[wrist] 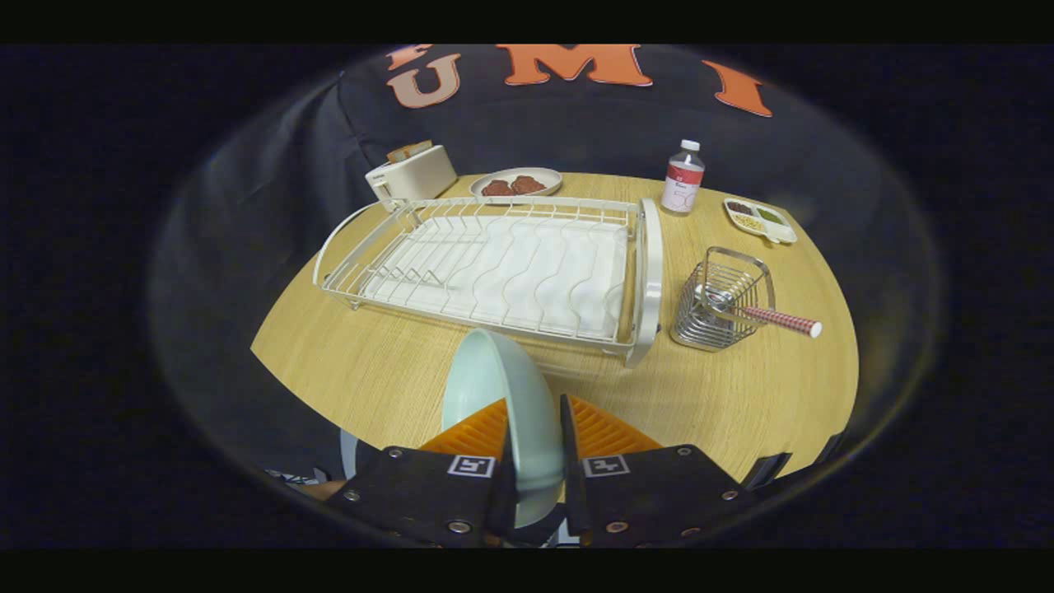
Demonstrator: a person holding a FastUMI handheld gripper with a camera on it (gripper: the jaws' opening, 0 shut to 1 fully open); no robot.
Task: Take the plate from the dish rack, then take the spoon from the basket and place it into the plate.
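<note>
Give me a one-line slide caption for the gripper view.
Gripper shut on a pale green plate, held on edge above the table before the empty dish rack; spoon waits in basket.

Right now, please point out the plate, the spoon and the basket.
plate (494,387): gripper view, its pale upper rim, held between the fingers.
spoon (782,319): gripper view, its checked handle sticking out of the basket.
basket (700,333): gripper view, its lower wire wall.

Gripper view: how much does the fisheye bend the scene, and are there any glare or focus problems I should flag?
Gripper view: strong barrel distortion, the table edge curves and the dish rack rails bow; lighting is even and soft, with no harsh glare; the plate clamped upright in the gripper looks slightly soft up close; the spoon in the basket stays legible.
</note>
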